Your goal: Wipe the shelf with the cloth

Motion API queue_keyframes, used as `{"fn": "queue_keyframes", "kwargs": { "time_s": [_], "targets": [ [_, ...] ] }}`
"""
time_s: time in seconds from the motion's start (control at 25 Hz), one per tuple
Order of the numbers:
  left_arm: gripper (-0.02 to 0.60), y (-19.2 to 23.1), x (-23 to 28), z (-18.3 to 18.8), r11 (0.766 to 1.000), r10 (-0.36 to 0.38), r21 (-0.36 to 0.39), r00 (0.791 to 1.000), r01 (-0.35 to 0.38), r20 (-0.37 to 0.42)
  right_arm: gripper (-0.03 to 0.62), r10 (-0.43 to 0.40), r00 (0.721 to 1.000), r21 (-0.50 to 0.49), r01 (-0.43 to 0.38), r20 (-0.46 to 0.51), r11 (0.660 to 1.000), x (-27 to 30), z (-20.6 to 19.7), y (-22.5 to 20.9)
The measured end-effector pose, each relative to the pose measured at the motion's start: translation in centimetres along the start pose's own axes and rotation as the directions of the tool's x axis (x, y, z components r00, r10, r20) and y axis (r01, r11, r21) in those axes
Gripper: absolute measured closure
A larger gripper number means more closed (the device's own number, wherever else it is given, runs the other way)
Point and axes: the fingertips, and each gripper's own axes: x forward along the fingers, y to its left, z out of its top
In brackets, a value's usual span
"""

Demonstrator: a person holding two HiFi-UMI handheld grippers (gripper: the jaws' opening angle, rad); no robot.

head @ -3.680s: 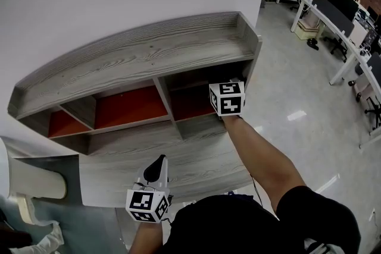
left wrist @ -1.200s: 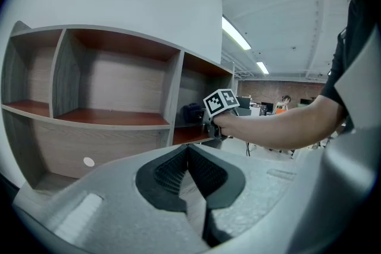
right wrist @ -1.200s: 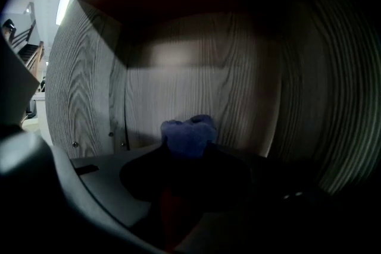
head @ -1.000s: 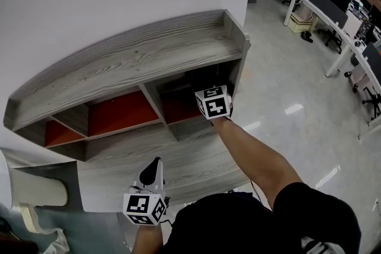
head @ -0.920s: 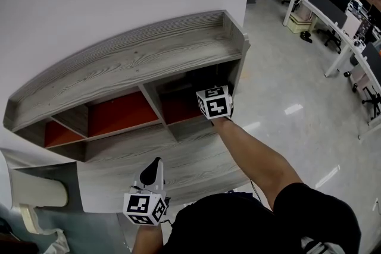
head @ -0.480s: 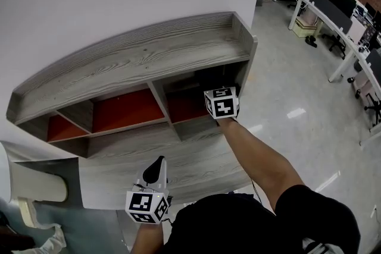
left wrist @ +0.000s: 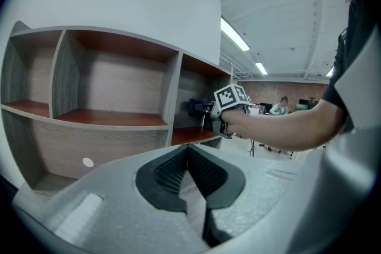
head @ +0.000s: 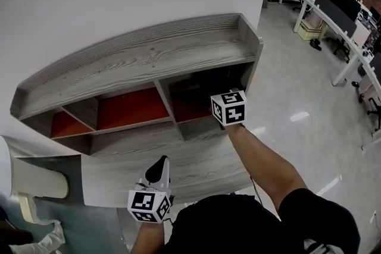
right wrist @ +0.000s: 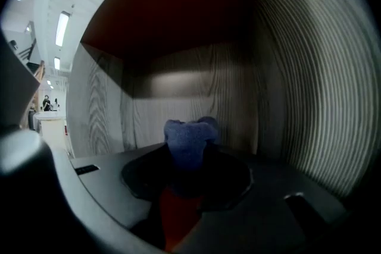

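We pinch the bunched blue cloth [right wrist: 190,137] in the right gripper [right wrist: 189,157]. The grey wood-grain shelf [right wrist: 149,110] wall lies ahead of its jaws (left gripper [left wrist: 188,154] jaws pressed together, empty).

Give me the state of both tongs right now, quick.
Left tongs: closed, holding nothing.
Right tongs: closed on the blue cloth, inside a compartment of the shelf.

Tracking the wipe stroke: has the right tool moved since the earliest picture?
Yes, slightly. In the head view the right tool, gripping the cloth, has drawn back from deeper in its compartment toward the front edge of the shelf.
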Motion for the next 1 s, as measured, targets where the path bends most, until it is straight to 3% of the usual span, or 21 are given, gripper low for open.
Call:
{"fn": "queue_keyframes", "kwargs": {
  "time_s": [0.24, 0.48, 0.72, 1.0],
  "targets": [
    [0.572, -0.4, 0.2, 0.0, 1.000, -0.005, 0.000, 1.000, 0.005, 0.001, 0.459, 0.226, 0.970, -0.021, -0.225, 0.087, 0.974, -3.3, 5.0, 6.4],
    [0.572, -1.0, 0.3, -0.4, 1.000, -0.013, -0.001, 1.000, 0.013, -0.006, 0.459, 0.357, 0.921, -0.054, -0.352, 0.159, 0.934, -6.1, 9.1, 10.5],
    [0.572, -1.0, 0.2, -0.1, 1.000, -0.008, 0.002, 1.000, 0.008, 0.000, 0.459, 0.437, 0.884, -0.152, -0.415, 0.163, 0.897, -6.7, 10.9, 13.5],
    [0.572, -1.2, 0.0, -0.4, 1.000, -0.009, -0.002, 1.000, 0.009, -0.006, 0.459, 0.425, 0.893, -0.225, -0.387, 0.150, 0.894, -5.8, 11.9, 14.3]
  ]
}}
